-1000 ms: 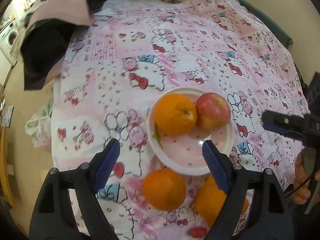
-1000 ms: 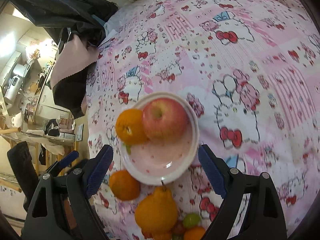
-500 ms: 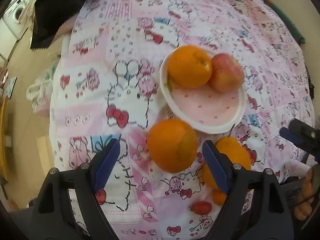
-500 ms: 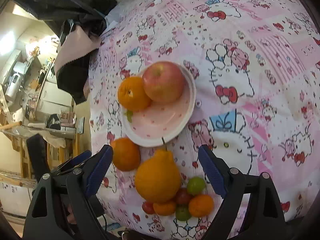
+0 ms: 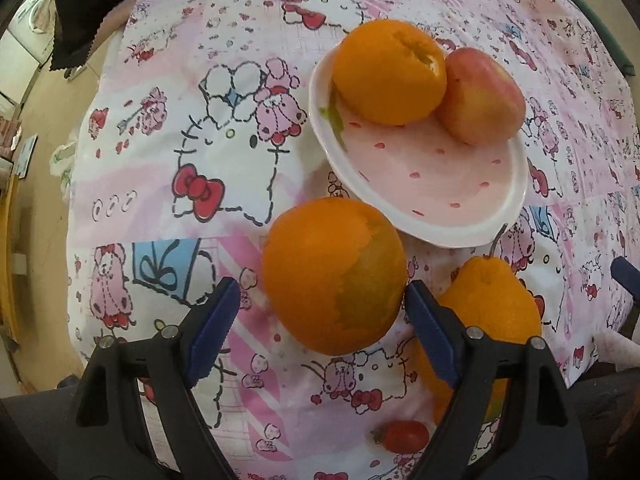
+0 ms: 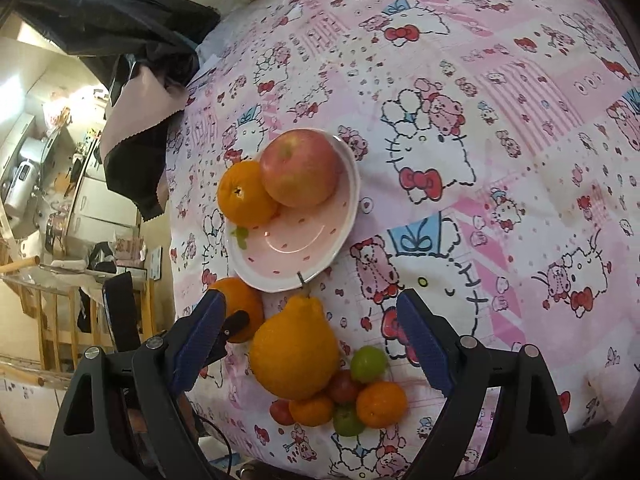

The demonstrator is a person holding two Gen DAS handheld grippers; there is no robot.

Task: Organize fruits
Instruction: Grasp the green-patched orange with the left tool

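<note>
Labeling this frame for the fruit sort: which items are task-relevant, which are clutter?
Job:
plate
apple
orange on plate
loose orange
pear-shaped citrus
small fruit pile

Lying about:
black and pink cloth
patterned sheet

A pink cartoon-cat bedspread (image 6: 500,128) is covering the bed; a black garment (image 6: 120,28) with a pale pink lining (image 6: 136,112) is hanging over its far corner. Beyond, a wooden rack (image 6: 44,320) is standing on the floor; white cabinets (image 6: 96,208) are lining the wall.
</note>
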